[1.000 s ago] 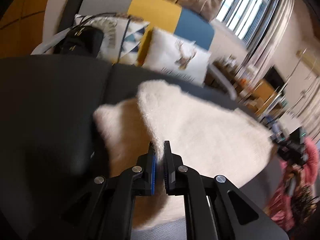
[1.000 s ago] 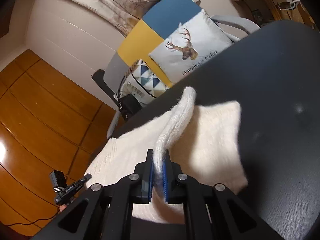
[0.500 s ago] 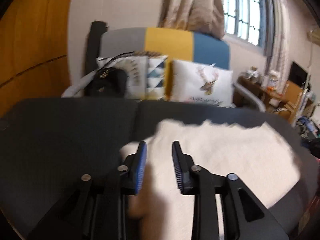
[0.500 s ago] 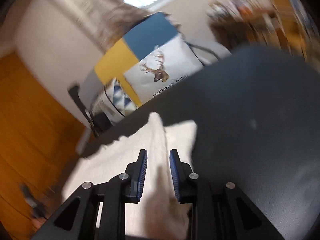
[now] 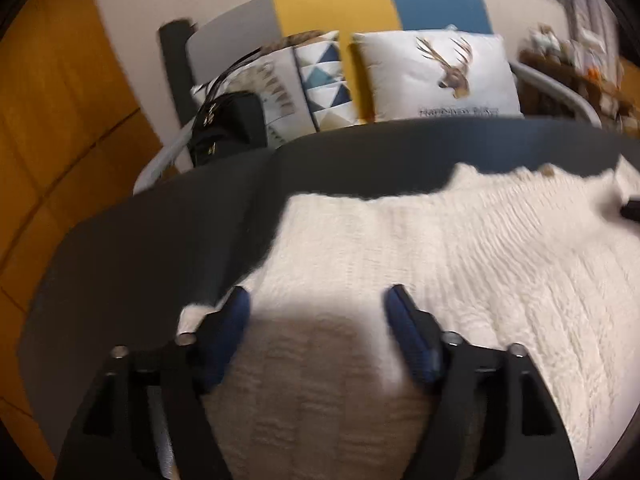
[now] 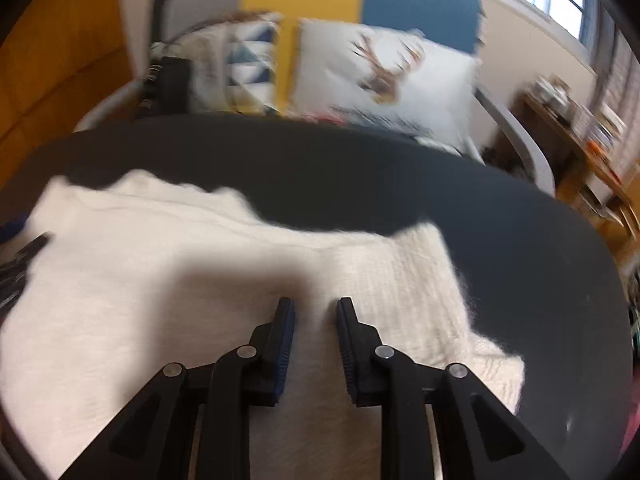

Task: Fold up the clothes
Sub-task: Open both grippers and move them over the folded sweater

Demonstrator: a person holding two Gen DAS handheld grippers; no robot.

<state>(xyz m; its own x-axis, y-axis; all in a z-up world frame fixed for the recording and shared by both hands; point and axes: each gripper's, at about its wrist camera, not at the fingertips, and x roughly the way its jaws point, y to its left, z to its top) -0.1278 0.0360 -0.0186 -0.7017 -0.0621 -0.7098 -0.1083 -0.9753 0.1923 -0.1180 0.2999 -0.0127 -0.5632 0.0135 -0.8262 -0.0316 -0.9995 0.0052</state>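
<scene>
A home living room: sofa [image 5: 384, 4] with deer cushion [image 5: 436, 76].

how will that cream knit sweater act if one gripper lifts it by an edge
The sweater would probably go floppy: it lies flat on the dark table with wavy, uneven edges, so it likely sags and drapes from one pinch. Its fuzzy ribbed knit looks grippy rather than slippery. It seems thick, so perhaps a bit heavy for cloth, and may stretch.

deer cushion [image 5: 440, 76] beside triangle-print cushion [image 5: 324, 80] on sofa [image 5: 336, 4] (grey, yellow, blue); black bag [image 5: 230, 126] left.
</scene>
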